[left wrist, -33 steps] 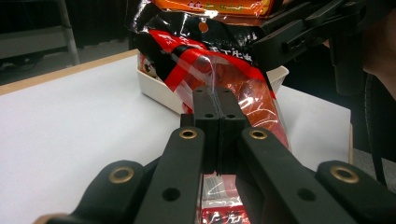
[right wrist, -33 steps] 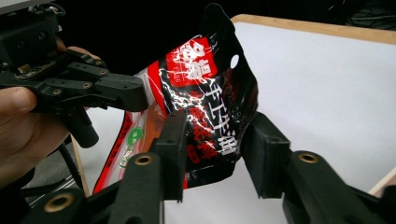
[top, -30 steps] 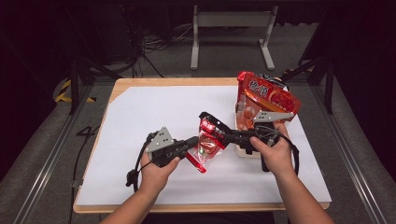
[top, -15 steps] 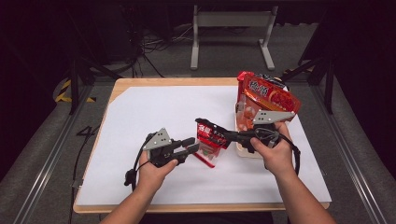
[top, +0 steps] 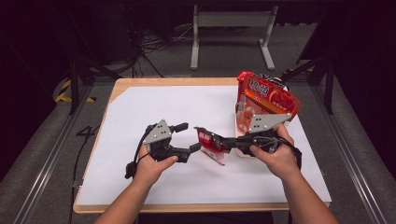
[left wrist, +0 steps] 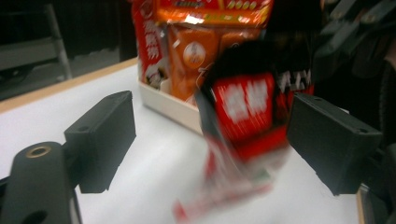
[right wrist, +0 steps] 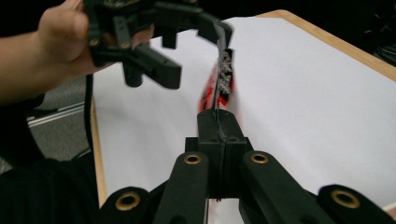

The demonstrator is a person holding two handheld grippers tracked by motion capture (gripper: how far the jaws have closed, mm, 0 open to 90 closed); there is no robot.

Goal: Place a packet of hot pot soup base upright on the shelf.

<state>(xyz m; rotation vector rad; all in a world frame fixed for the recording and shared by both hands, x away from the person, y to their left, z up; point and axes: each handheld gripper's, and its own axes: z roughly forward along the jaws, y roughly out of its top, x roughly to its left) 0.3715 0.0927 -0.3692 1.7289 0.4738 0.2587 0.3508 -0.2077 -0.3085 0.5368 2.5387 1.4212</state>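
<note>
1. While the right gripper (top: pixel 223 141) pinches the red packet (top: pixel 211 144) by its edge, the packet hangs just above the white sheet (top: pixel 140 107), near the middle.
2. The left gripper (top: pixel 189 136) has just been opening; its jaws stand apart, not pressing the packet.
3. A box (top: pixel 239 122) of snack bags (top: pixel 268 95) sits far right.

Left hand-held gripper (top: pixel 187 136) with jaws just opened wide, right hand-held gripper (top: pixel 223 141) clamped shut.

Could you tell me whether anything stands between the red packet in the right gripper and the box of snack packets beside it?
Nothing visible does. The right gripper is shut on the red packet, and bare white paper lies between it and the box.
</note>
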